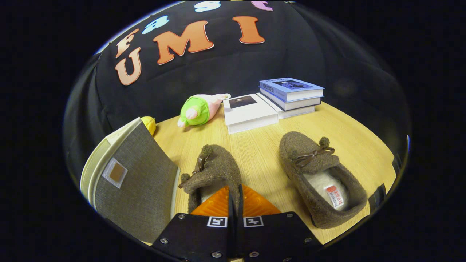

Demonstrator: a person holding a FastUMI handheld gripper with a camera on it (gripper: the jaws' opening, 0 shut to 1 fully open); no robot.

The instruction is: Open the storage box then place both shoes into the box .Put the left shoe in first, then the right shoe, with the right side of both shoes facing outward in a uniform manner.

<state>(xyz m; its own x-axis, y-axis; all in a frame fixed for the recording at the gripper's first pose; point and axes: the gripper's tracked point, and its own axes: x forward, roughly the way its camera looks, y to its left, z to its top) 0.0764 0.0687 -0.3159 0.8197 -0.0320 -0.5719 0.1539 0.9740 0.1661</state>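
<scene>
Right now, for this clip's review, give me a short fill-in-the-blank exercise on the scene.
1. The fingers are closed on the heel wall of the ____ shoe.
2. The storage box beside that shoe has its lid ____.
3. The other shoe rests on the ____.
4. Beyond the shoes, the blue book lies on top of the ____ of books.

Missing words: left; open; table; stack

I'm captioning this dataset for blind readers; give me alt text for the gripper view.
The gripper is shut on the heel wall of a brown fuzzy slipper on a wooden table, beside an open grey storage box. A second slipper lies on its other side; beyond them are stacked books and a green plush toy.
</scene>
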